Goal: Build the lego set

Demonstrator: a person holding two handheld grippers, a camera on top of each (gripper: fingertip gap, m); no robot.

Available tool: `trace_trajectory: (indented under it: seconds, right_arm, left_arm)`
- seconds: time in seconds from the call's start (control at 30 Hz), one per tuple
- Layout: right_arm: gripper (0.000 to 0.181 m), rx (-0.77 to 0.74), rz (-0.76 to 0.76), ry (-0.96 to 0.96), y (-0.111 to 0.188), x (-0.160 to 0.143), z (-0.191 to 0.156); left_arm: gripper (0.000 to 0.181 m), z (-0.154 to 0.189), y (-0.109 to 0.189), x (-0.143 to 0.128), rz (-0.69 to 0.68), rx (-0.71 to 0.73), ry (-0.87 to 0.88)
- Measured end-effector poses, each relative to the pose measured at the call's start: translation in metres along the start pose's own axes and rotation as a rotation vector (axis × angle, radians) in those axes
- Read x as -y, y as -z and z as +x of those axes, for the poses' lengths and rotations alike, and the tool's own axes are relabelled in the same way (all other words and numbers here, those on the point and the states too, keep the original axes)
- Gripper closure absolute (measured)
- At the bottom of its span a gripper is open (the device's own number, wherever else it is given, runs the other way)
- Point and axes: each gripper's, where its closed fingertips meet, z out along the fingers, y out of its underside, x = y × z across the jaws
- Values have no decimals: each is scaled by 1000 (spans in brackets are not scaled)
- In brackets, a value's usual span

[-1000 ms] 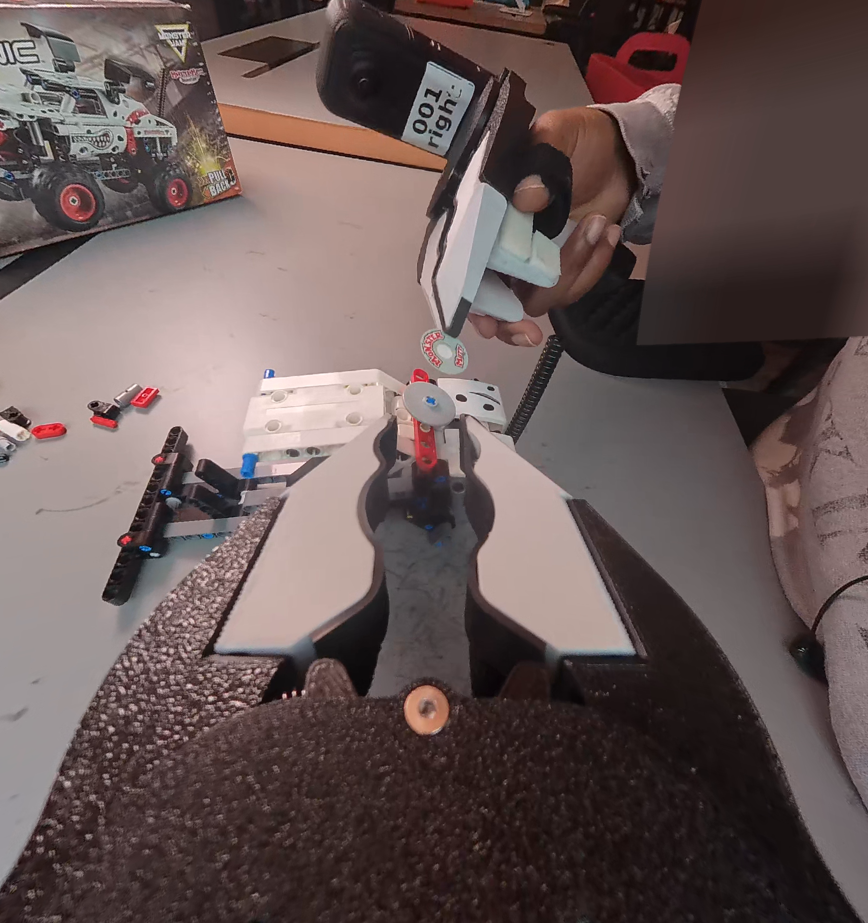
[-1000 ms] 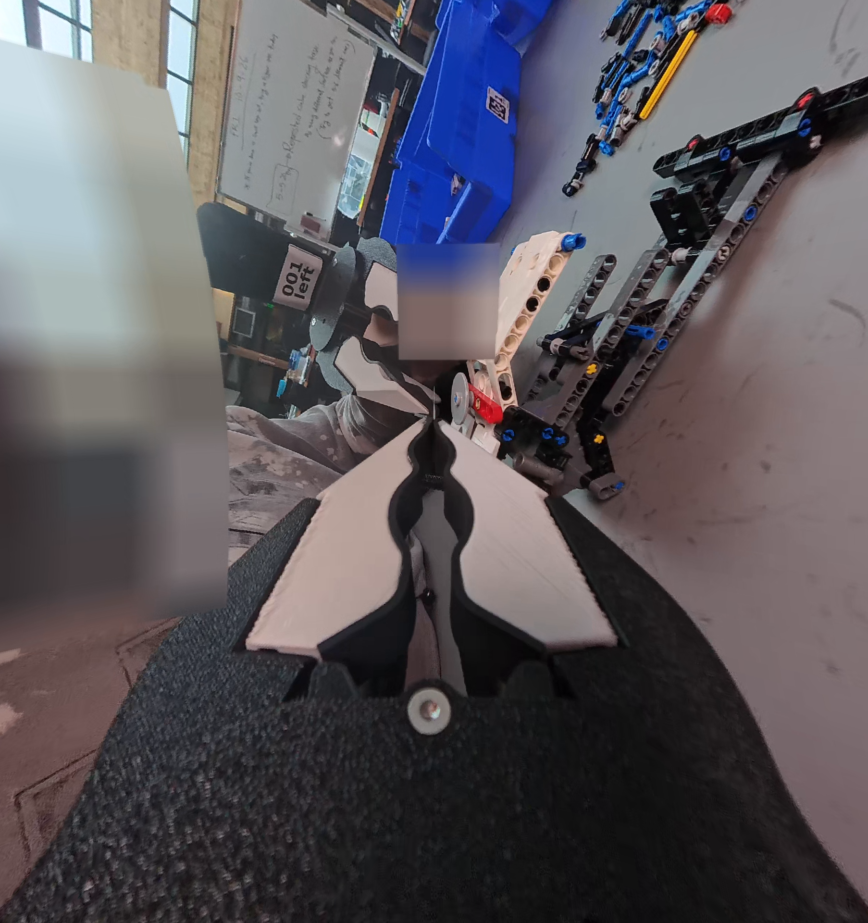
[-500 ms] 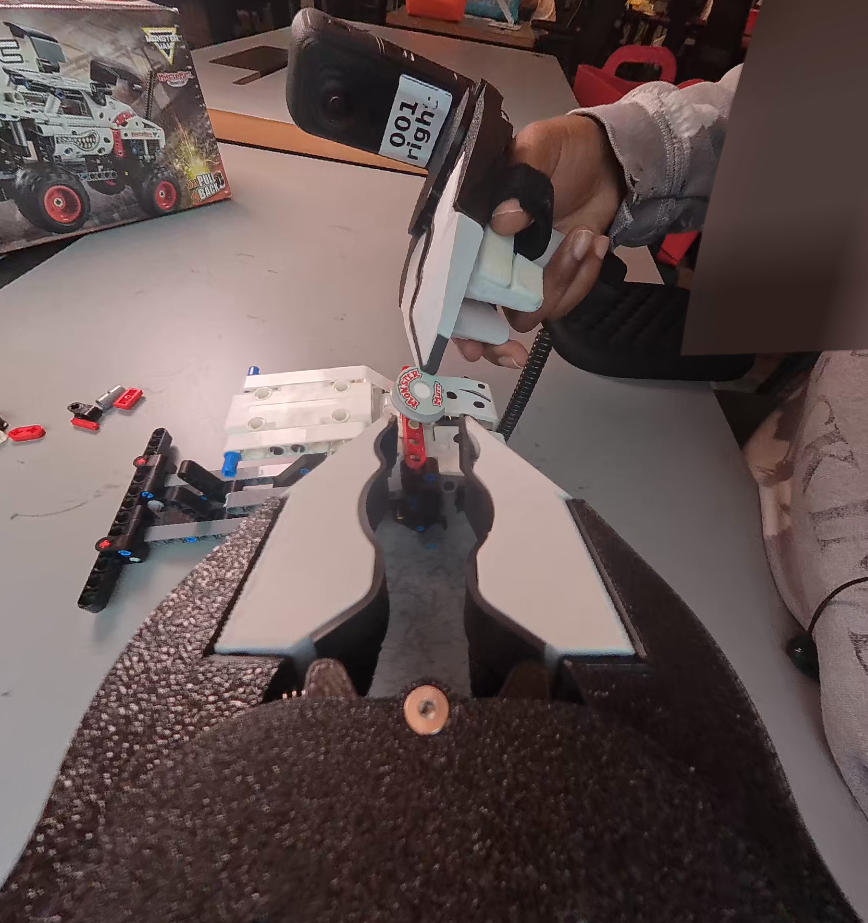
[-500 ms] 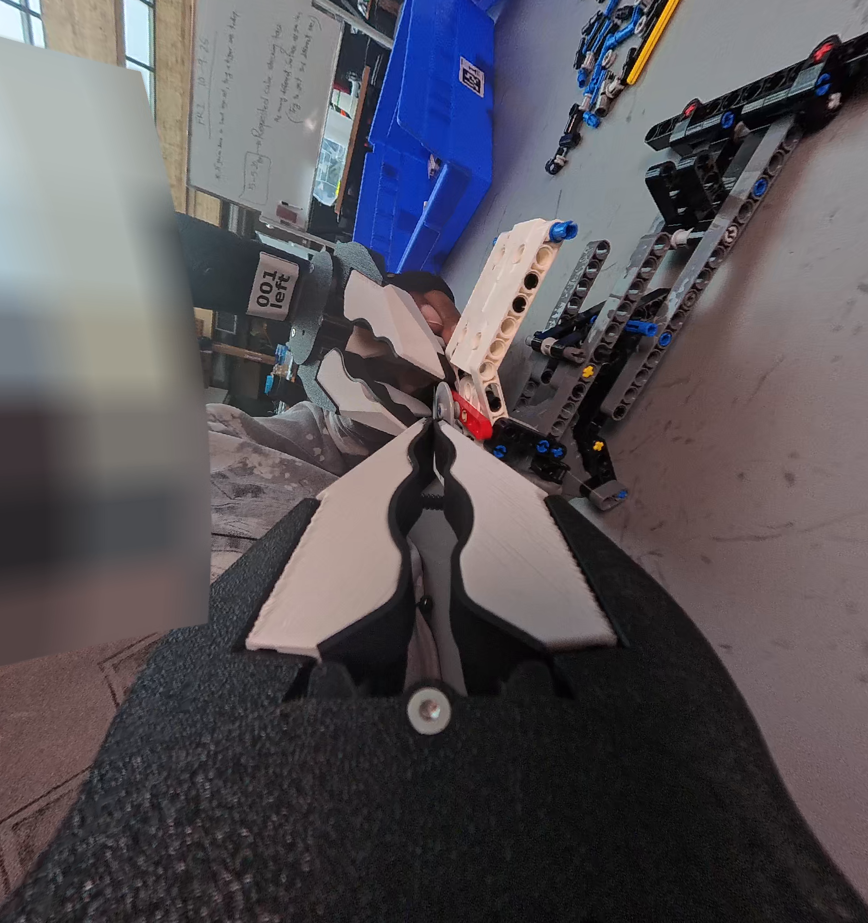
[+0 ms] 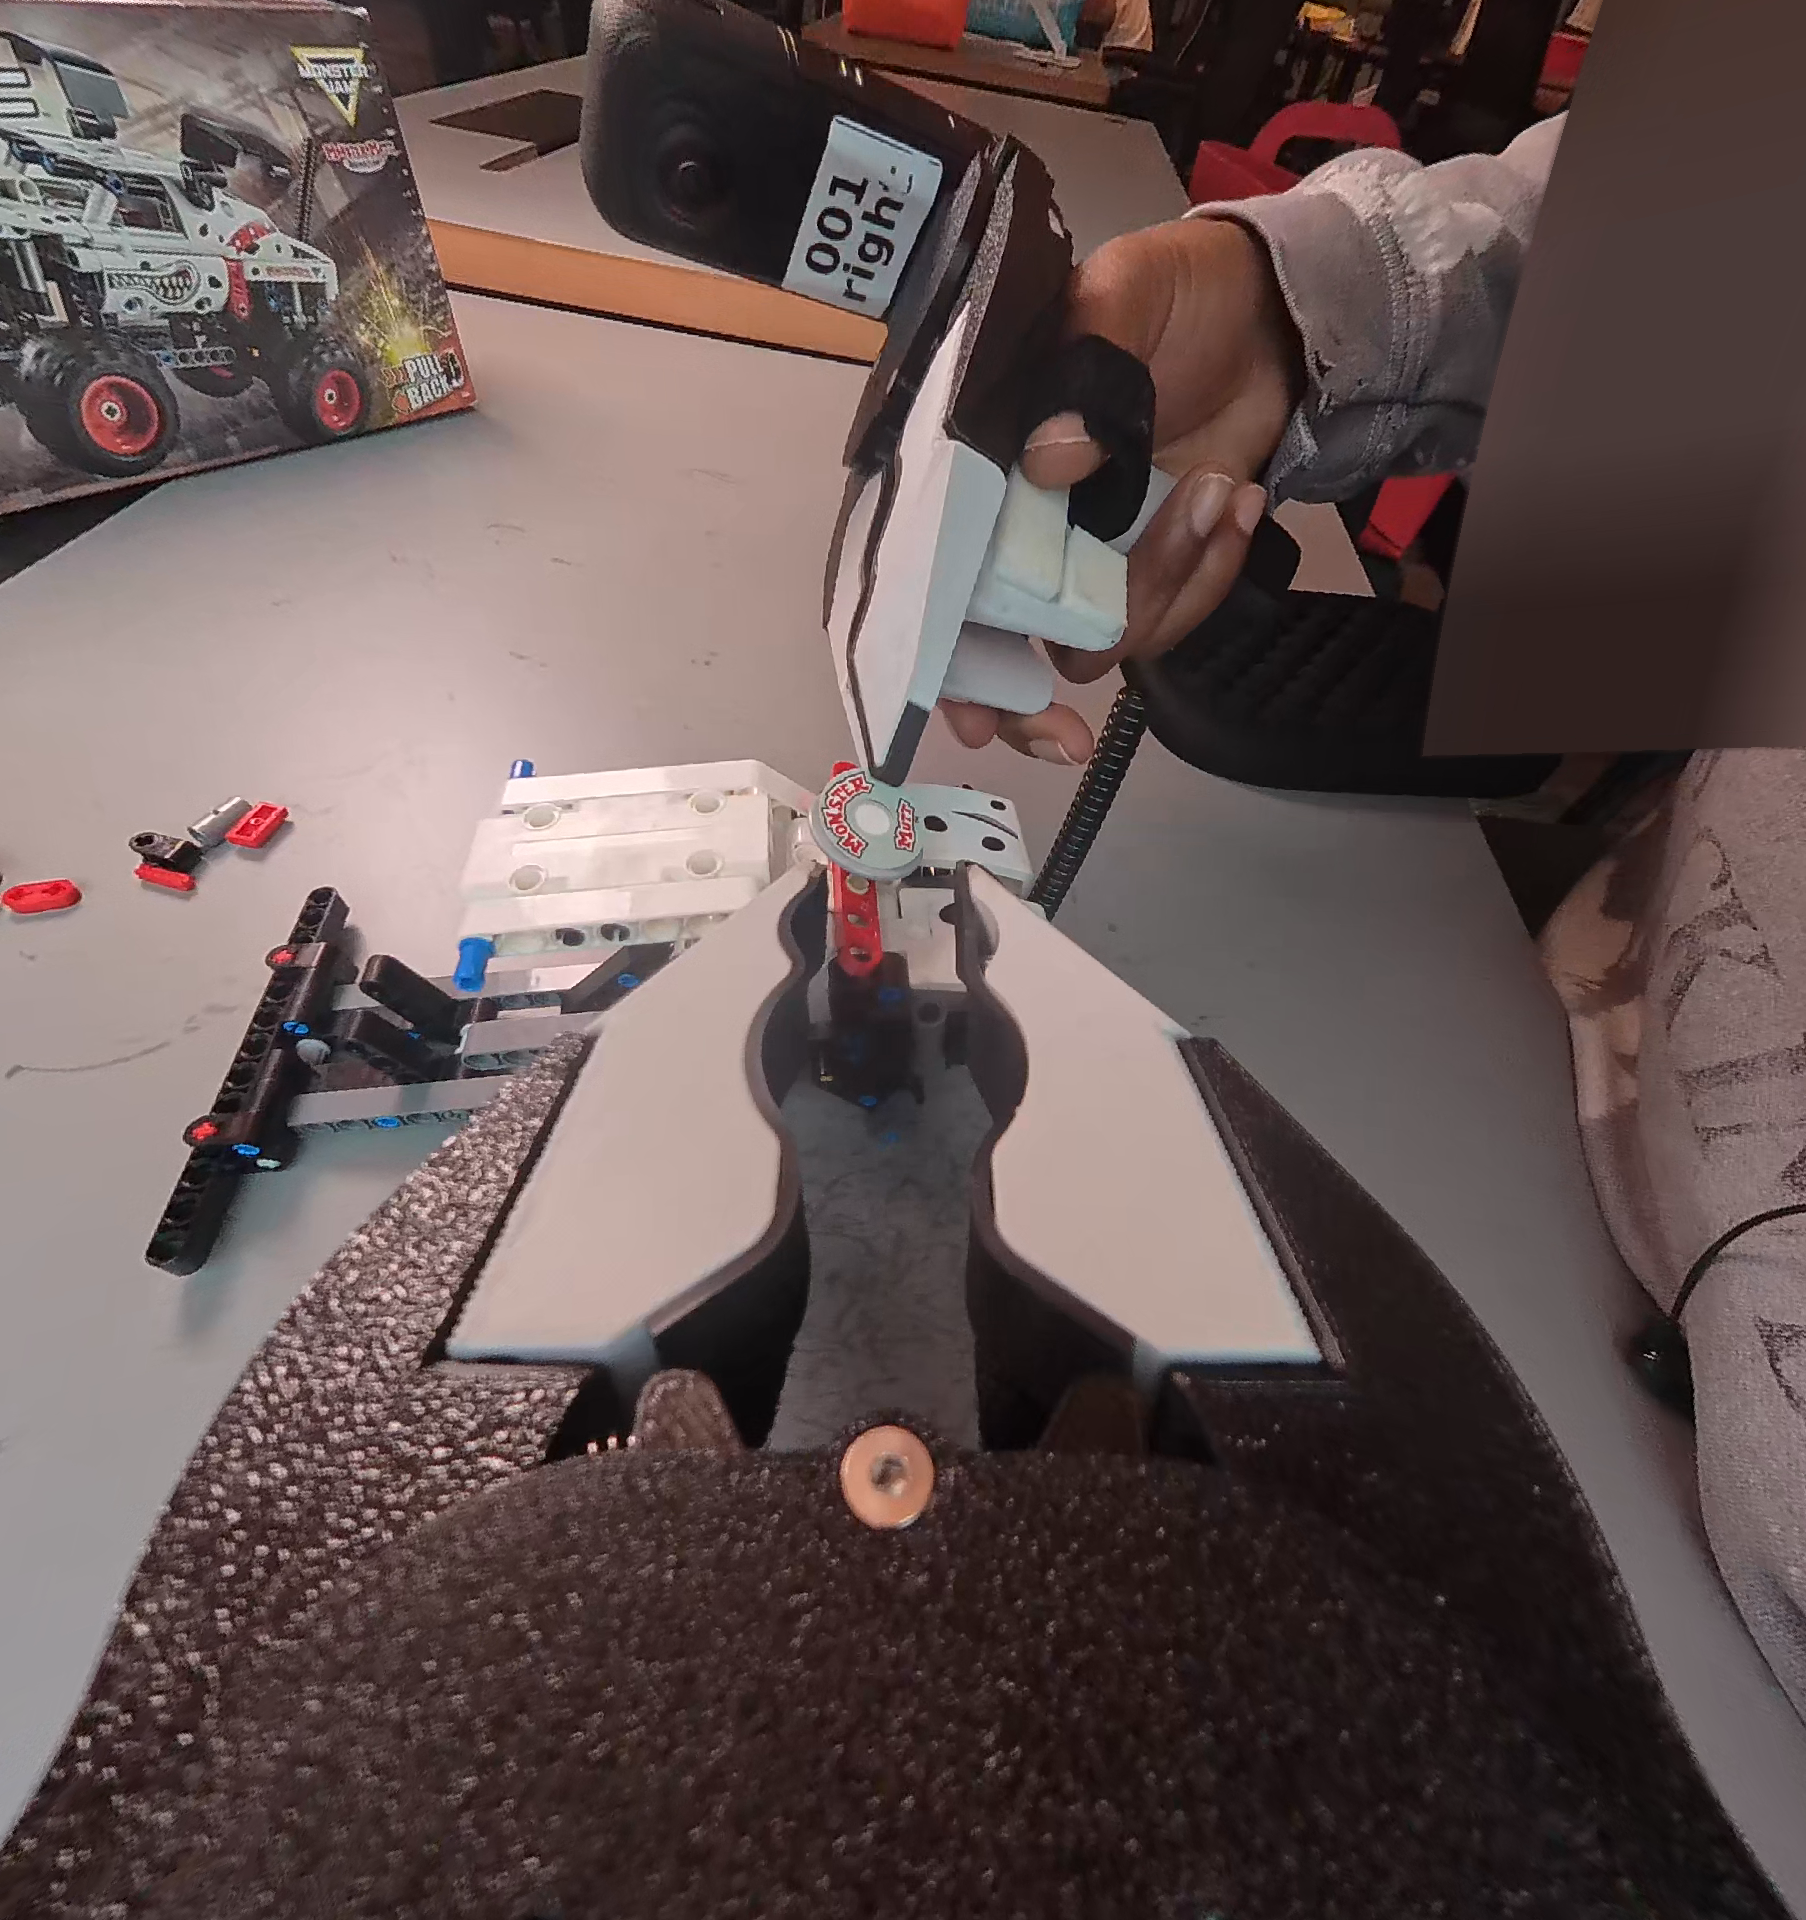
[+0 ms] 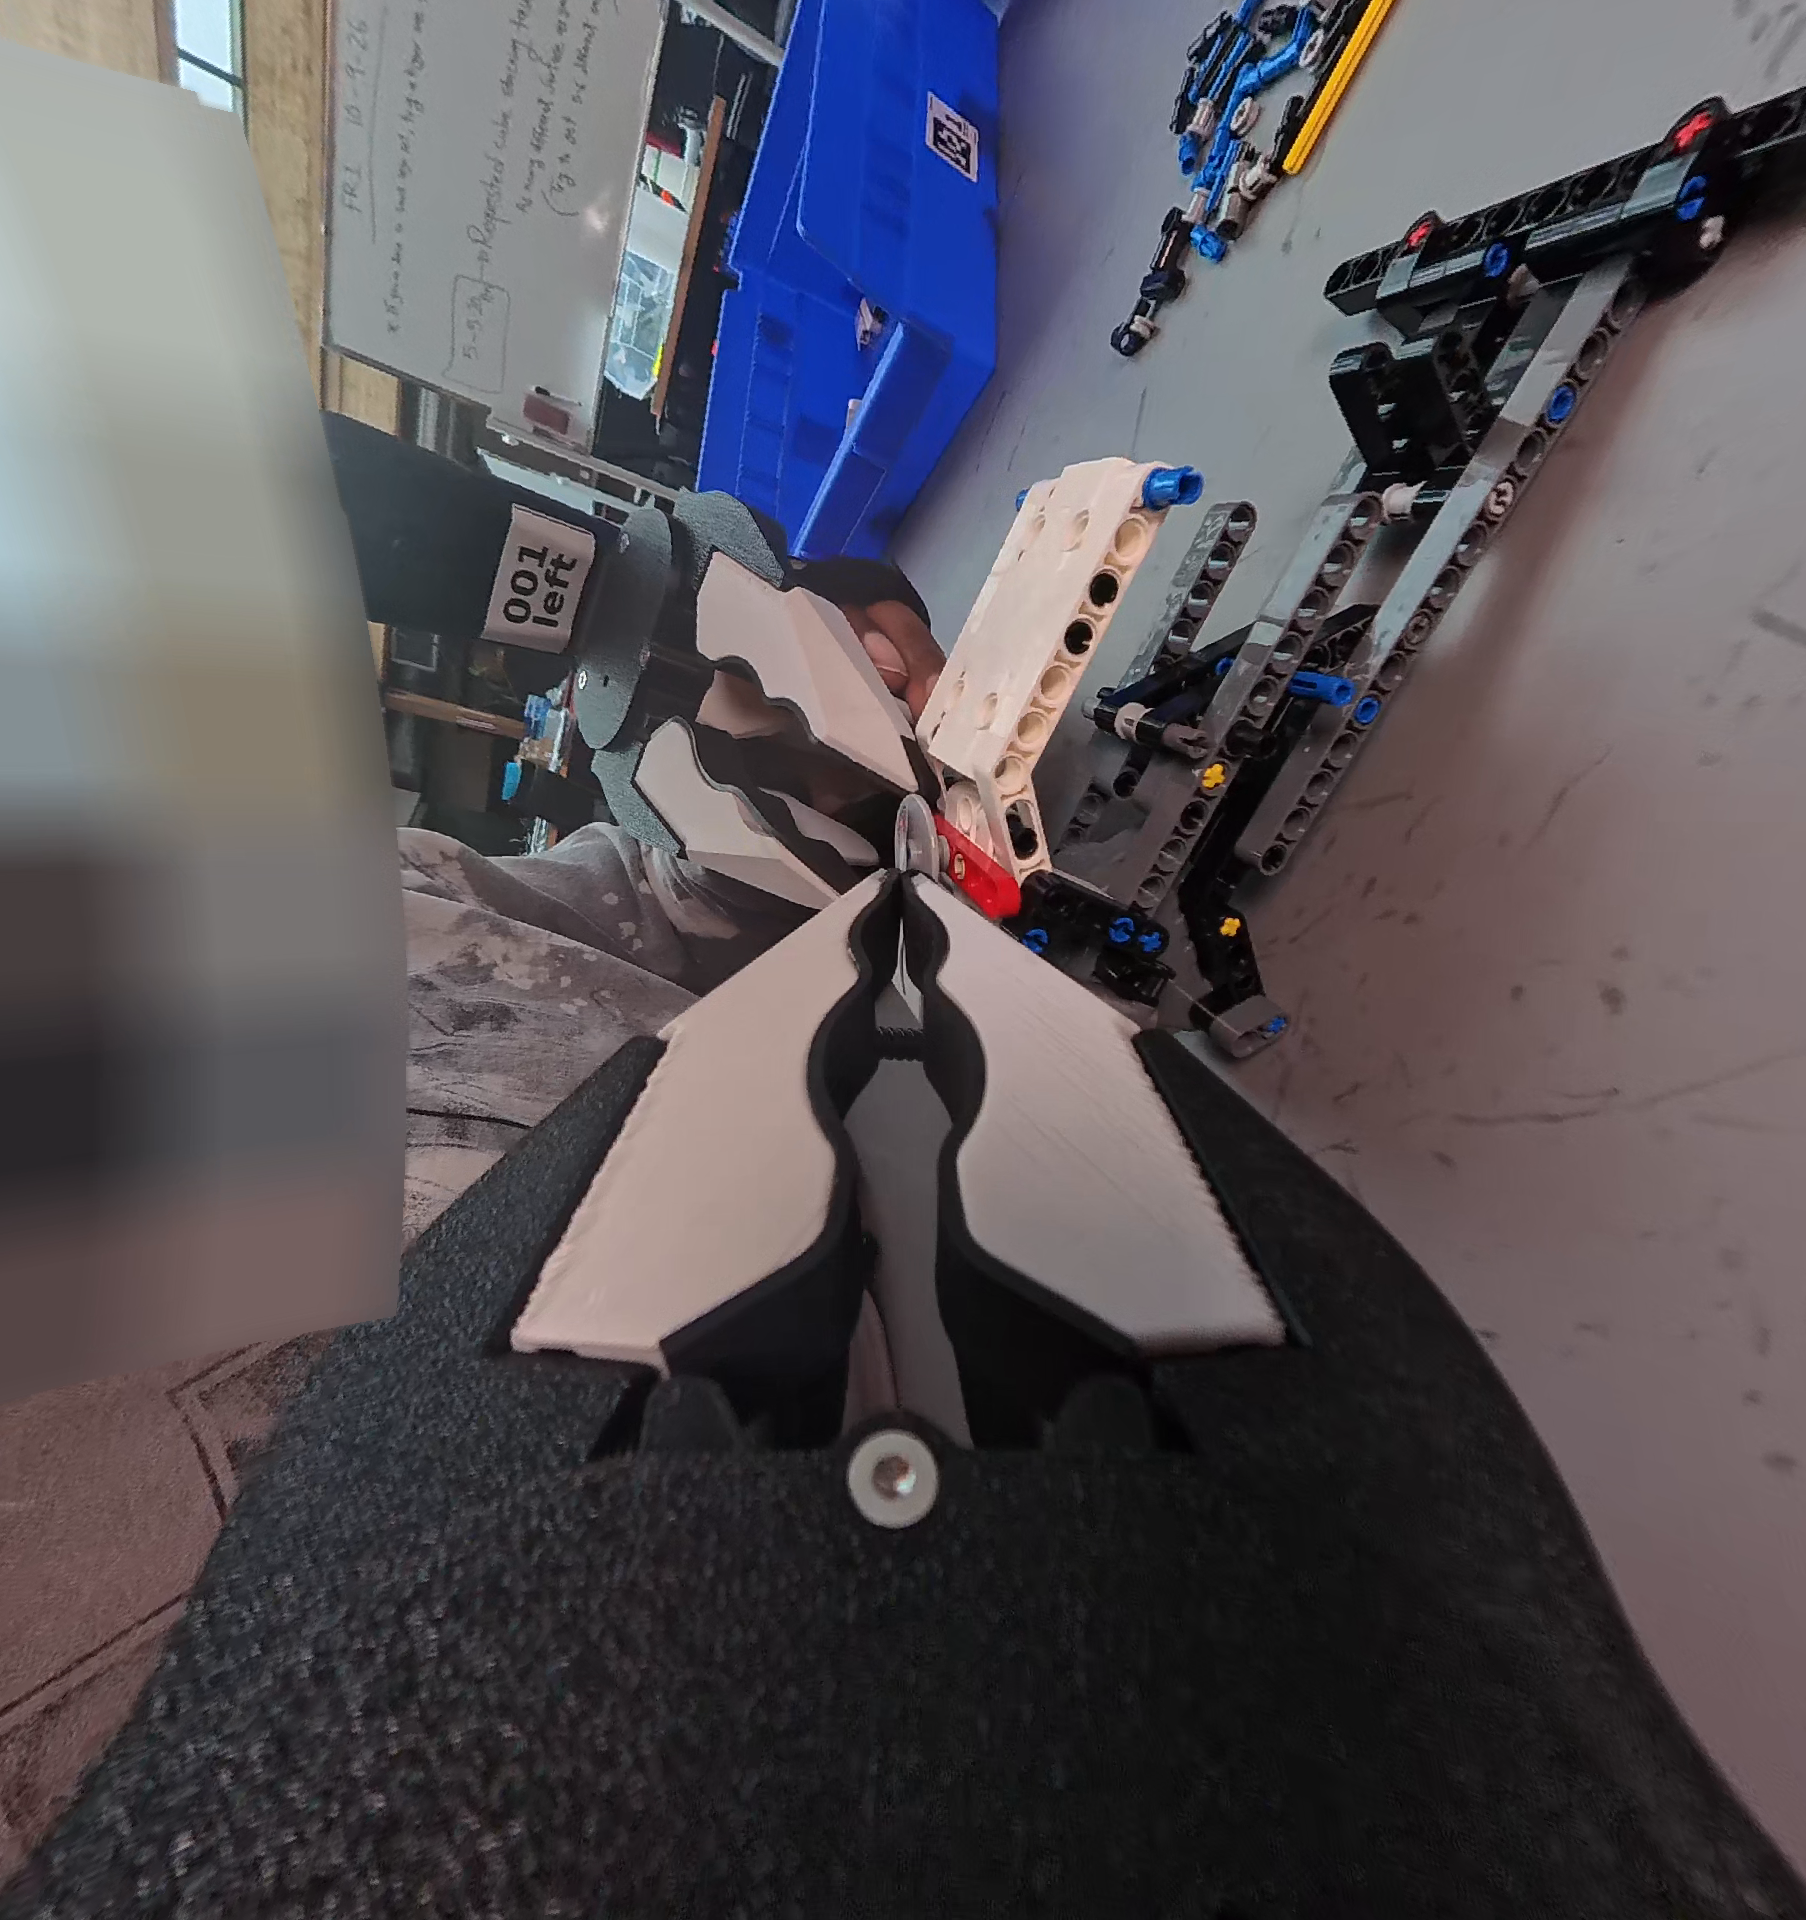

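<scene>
On the grey table (image 5: pixel 587 540), at the left, the printed cardboard box (image 5: pixel 182 239) is standing and small loose red and black pieces (image 5: pixel 203 831) are lying spread out, probably kept within reach. In the middle the half-built white, grey and black beam chassis (image 5: pixel 608 862) is resting on the table. The left gripper (image 5: pixel 883 914) is reaching in low and level — its jaws are standing a little apart around the upright red beam (image 5: pixel 857 920), bracing it as it seems, though a firm grip I cannot tell. From the upper right, the right gripper (image 5: pixel 883 769) is pointing steeply down, jaws closed on the round grey printed disc (image 5: pixel 868 821), which is touching the beam's top — I judge it is being pressed on.
</scene>
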Motion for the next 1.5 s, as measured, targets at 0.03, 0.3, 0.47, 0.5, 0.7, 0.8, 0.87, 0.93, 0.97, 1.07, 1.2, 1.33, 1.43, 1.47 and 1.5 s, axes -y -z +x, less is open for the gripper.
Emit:
trace_trajectory:
  seconds: [0.03,0.3,0.47,0.5,0.7,0.8,0.87,0.93,0.97,1.07,1.2,1.33,1.43,1.47,1.5]
  right_arm:
    - [181,-5,-1,3,0,0,0]
    - [181,-62,-6,36,-1,0,1]
    - [181,-90,-8,60,-1,0,1]
    - [181,-96,-8,65,-1,0,1]
    - [181,-123,-10,88,-1,0,1]
    - [181,-132,-10,98,-1,1,1]
    - [181,-132,-8,99,-1,1,1]
    - [181,-133,-7,102,-1,1,2]
    - [181,-133,-6,103,-1,1,2]
    - [181,-133,-5,105,-1,1,2]
    - [181,-129,-7,108,-1,2,2]
    - [181,-124,-9,112,-1,2,2]
    - [181,-120,-10,116,-1,2,2]
    - [181,-119,-11,117,-1,2,2]
    - [181,-117,-12,117,-1,2,2]
  left_arm:
    - [157,0,0,0,-1,0,0]
    - [157,2,-2,-1,-4,-8,2]
    - [157,2,-1,-1,-2,-10,7]
    - [157,2,-1,-1,-2,-9,7]
    - [160,0,-2,0,1,-8,31]
    - [161,-5,1,4,22,3,89]
    - [163,-10,3,7,37,9,141]
    - [165,-11,3,8,43,0,193]
    - [165,-12,3,8,46,-1,210]
    - [168,-14,2,8,36,13,233]
    - [169,-13,-2,7,-10,44,212]
    - [171,-13,-4,5,-38,70,190]
    - [172,-13,-4,5,-39,67,187]
    - [172,-13,-4,5,-40,64,188]
    - [172,-13,-4,5,-39,61,190]
